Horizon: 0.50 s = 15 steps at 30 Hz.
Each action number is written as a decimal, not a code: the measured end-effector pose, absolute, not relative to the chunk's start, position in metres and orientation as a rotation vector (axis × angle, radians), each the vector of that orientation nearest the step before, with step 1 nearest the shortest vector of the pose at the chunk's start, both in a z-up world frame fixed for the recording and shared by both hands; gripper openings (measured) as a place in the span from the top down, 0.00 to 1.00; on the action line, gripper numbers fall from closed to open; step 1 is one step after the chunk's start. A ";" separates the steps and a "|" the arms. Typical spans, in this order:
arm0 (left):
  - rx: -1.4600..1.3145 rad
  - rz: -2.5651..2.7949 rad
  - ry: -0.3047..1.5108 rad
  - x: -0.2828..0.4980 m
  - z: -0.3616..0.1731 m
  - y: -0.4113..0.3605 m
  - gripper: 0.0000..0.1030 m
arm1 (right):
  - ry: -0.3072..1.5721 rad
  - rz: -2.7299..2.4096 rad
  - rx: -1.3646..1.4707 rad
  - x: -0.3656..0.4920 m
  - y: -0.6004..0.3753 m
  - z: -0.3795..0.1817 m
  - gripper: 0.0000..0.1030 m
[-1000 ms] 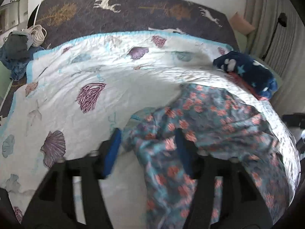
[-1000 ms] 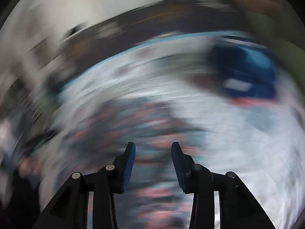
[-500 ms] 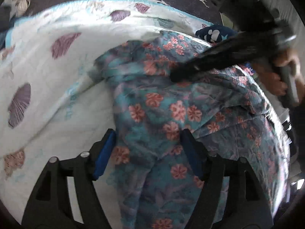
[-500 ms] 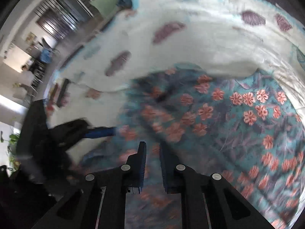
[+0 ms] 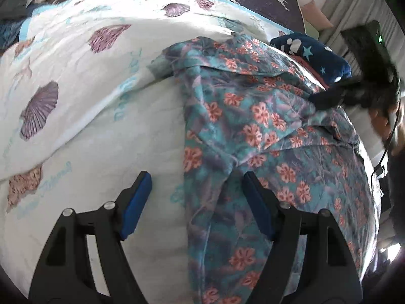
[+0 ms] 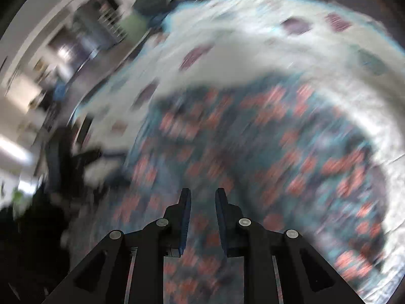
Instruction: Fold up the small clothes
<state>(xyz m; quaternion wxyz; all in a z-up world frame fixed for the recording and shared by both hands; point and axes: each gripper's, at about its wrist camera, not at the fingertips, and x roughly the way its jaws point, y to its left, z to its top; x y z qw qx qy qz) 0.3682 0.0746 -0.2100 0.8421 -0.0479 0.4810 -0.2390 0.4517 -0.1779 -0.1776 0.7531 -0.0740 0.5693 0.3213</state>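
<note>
Shell-print quilt (image 5: 76,81) over bed; floral garment (image 5: 253,131) spread. Left tongs (image 5: 196,195) wide; right tongs (image 6: 202,197) narrowly parted, reopening, pinching nothing; right view blurred.

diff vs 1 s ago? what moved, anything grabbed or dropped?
Left gripper sank toward the floral garment, jaws opening wider astride its edge, nothing pinched. Right gripper swung across the garment; jaws narrowed, then eased slightly apart, empty. Shell quilt and star-print bundle stayed put.

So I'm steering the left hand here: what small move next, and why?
Probably lower the left gripper and close on the floral garment: its open jaws straddle the garment's left edge, not yet pinching it, on the shell-print quilt.
</note>
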 end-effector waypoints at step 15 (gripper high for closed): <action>-0.015 -0.429 1.038 0.324 -0.199 0.090 0.27 | 1.070 0.606 -0.142 0.517 -0.105 -0.153 0.80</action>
